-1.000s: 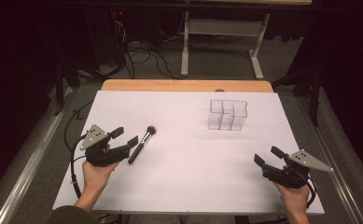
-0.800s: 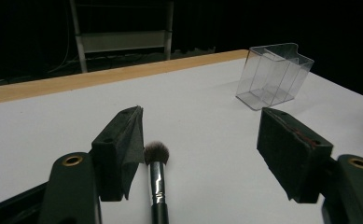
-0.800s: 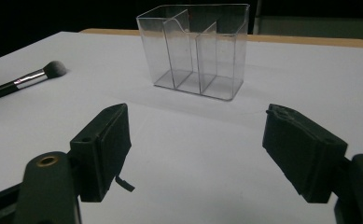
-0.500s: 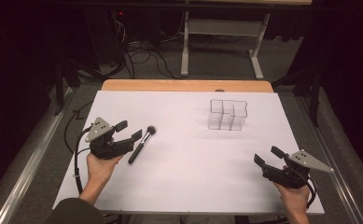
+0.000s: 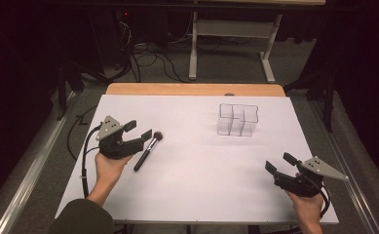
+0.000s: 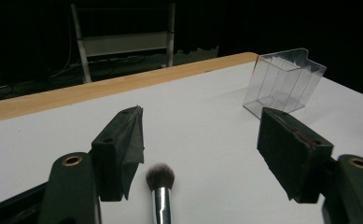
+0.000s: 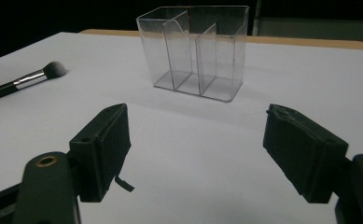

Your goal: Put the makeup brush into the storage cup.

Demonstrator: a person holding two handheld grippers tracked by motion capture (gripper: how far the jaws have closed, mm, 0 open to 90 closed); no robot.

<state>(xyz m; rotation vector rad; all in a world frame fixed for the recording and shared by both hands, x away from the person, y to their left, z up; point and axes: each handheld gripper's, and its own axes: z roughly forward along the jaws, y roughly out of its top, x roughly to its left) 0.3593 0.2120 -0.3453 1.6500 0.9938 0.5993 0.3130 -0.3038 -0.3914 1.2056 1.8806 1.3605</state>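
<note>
We see the left gripper point(image 5: 139, 132) with its 2 jaws spread wide, empty. The makeup brush point(image 5: 147, 151) lies on the white table point(image 5: 197, 175) between them, nearer its left jaw. Farther off stands the clear organizer point(image 5: 237, 119). The right gripper point(image 5: 280, 165) likewise gapes empty, well apart.

This looks like a lab or a recording studio. A white table point(image 5: 197, 195) with a wooden edge stands among dark curtains, loose cables point(image 5: 148, 58) lie on the grey floor, and a metal desk frame point(image 5: 231, 39) stands behind it.
</note>
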